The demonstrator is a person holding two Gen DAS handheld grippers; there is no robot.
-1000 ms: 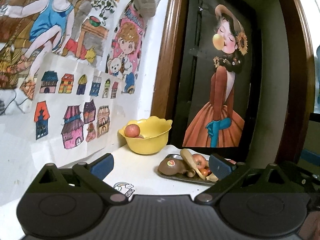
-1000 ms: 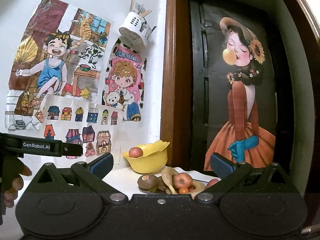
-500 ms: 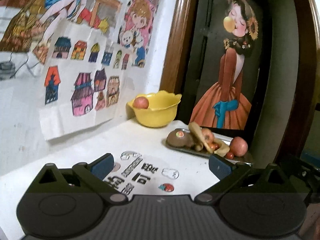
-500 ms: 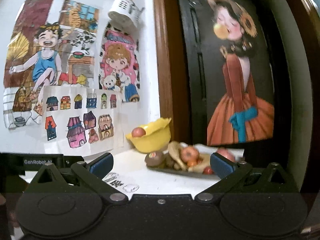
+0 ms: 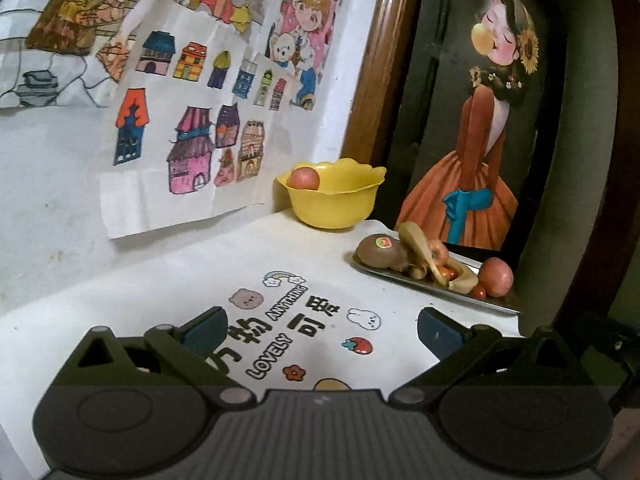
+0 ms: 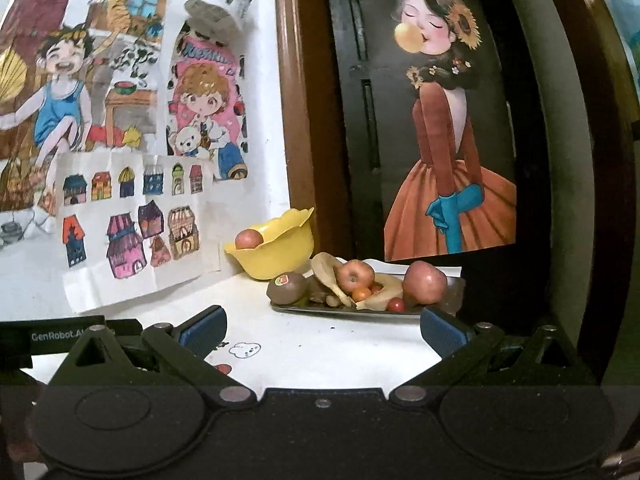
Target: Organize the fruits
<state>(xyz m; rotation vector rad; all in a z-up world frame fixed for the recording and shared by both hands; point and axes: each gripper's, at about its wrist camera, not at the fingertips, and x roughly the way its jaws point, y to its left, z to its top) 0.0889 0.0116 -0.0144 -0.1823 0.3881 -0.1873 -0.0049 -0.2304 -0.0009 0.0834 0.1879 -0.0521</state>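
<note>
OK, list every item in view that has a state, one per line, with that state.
Left claw: open, empty.
Right claw: open, empty.
Yellow bowl: upright, holds one red apple.
Metal tray: flat on the table, loaded with fruit.
Kiwi: on the tray's left end, sticker up.
Big apple: on the tray's right end.

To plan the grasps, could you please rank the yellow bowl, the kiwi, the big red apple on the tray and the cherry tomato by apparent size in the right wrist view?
1. Yellow bowl
2. Big red apple and kiwi: look alike, not ranked
3. Cherry tomato
</note>
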